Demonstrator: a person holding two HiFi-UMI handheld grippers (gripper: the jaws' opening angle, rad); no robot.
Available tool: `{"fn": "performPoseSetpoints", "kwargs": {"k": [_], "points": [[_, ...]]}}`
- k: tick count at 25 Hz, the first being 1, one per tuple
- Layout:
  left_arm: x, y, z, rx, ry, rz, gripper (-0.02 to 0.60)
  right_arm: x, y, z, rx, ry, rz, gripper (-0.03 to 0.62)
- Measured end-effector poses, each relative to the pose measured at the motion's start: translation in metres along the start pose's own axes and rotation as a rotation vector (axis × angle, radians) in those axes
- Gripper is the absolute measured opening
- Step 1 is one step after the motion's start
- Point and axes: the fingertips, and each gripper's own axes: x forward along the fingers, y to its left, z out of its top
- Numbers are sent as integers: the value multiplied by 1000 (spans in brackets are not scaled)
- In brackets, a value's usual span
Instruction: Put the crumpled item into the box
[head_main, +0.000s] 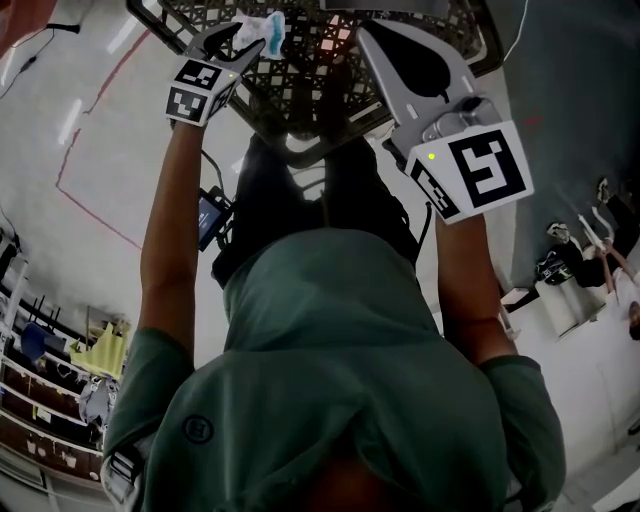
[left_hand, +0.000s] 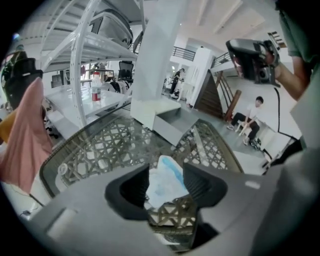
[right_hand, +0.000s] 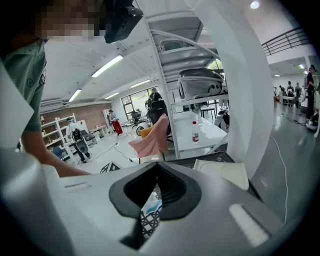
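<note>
A crumpled white and blue item sits between the jaws of my left gripper. The jaws stand wide and do not squeeze it. It hangs just above the black lattice box, over the box's near rim. My right gripper is over the same box to the right, with its jaws meeting at the tips and nothing between them. Through the gap below those jaws, the right gripper view shows a bit of the crumpled item and the box's lattice.
A white rack post rises just behind the box. A white table with a bottle and a pink cloth on a chair stand further off. A person sits by the stairs. Another hand holds a camera.
</note>
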Motion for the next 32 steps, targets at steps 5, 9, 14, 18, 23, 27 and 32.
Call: {"fn": "performPoseSetpoints", "kwargs": {"k": [5, 9, 14, 18, 23, 27, 32], "points": [[17, 6, -15, 23, 49, 13, 225, 6, -6, -6, 17, 10, -9, 8], [26, 9, -17, 25, 57, 17, 225, 10, -11, -10, 29, 18, -14, 8], [39, 14, -23, 59, 58, 37, 173, 16, -16, -16, 41, 24, -21, 8], [40, 15, -23, 55, 45, 50, 142, 14, -18, -13, 45, 23, -24, 8], [37, 12, -24, 58, 57, 55, 98, 13, -19, -14, 51, 18, -29, 8], [33, 7, -17, 50, 44, 51, 81, 9, -22, -13, 56, 11, -34, 8], [20, -2, 11, 71, 1, 57, 74, -2, -27, -9, 60, -5, -43, 8]]}}
